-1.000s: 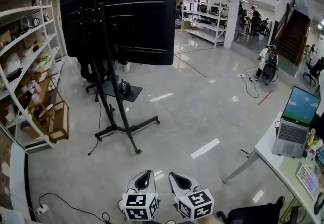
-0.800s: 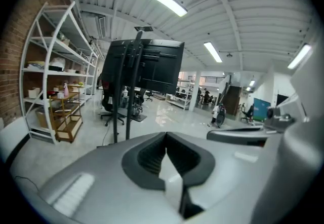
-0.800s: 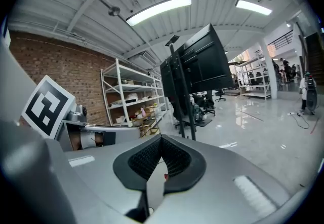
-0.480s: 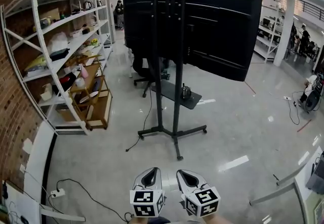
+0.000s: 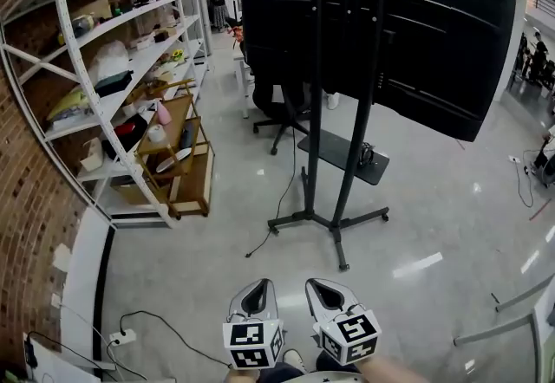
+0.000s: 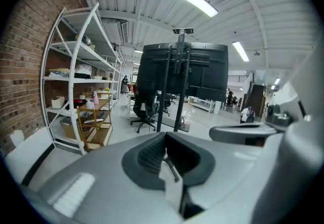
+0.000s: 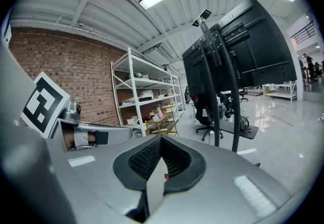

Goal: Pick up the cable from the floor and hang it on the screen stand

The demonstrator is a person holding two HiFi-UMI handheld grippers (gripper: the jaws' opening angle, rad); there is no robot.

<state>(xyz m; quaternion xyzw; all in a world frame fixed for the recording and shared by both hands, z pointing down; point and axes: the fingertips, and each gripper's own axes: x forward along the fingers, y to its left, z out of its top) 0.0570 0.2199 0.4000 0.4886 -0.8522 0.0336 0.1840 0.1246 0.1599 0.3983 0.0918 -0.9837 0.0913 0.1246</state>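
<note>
Black screen (image 5: 416, 35) fills upper right of head view, mounted on dark screen stand (image 5: 314, 156) with legs spread on glossy grey floor (image 5: 217, 225). White shelf rack (image 5: 95, 104) lines brick wall (image 5: 26, 191) at left. Left gripper (image 5: 257, 288) and right gripper (image 5: 317, 286) side by side at bottom centre, well apart from stand; both with jaws pressed together, nothing between them. Thin black cable (image 5: 257, 248) trails down from behind stand, loose end on floor just left of stand base.
</note>
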